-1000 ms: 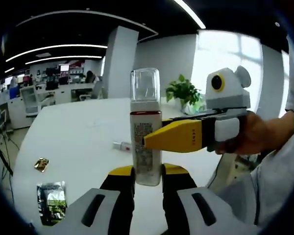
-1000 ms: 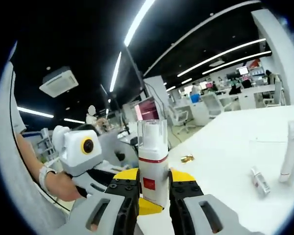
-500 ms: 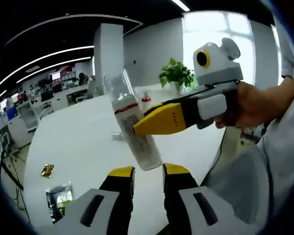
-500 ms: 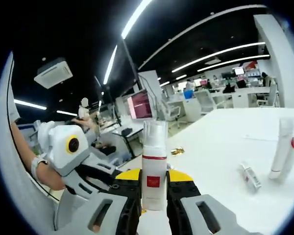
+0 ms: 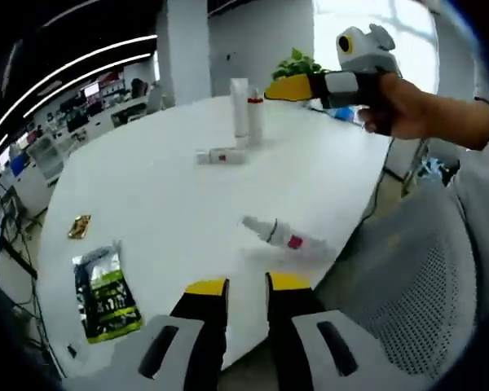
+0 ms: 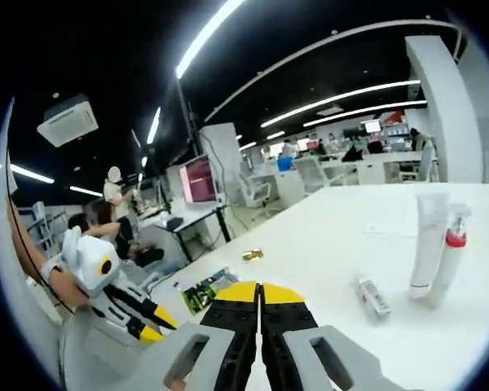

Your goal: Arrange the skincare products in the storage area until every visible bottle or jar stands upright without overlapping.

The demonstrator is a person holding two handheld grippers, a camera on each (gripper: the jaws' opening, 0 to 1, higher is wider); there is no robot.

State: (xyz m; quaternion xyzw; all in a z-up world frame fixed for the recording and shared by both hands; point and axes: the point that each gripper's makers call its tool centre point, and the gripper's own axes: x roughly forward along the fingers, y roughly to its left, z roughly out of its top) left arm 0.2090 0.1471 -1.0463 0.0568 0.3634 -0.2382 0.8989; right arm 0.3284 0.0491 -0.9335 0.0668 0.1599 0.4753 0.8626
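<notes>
A white bottle (image 5: 284,238) with a clear cap and a red label lies on its side on the white table (image 5: 163,195), just beyond my left gripper (image 5: 246,285). The left gripper is open and holds nothing. A hand carries my right gripper (image 5: 289,86) high over the table's far side; in its own view the right gripper (image 6: 259,291) has its jaws pressed together with nothing between them. Two white tubes (image 5: 246,110) (image 6: 436,244) stand upright side by side. A small bottle (image 5: 218,155) (image 6: 372,295) lies flat near them.
A green sachet (image 5: 106,293) (image 6: 202,291) and a small gold packet (image 5: 79,226) (image 6: 253,254) lie on the table's left part. A grey mesh chair (image 5: 424,277) stands by the table edge. Office desks, a potted plant (image 5: 297,63) and people are beyond.
The bottle that both grippers held upright has left them and now lies on the table. The right gripper has closed empty and moved away over the far side.
</notes>
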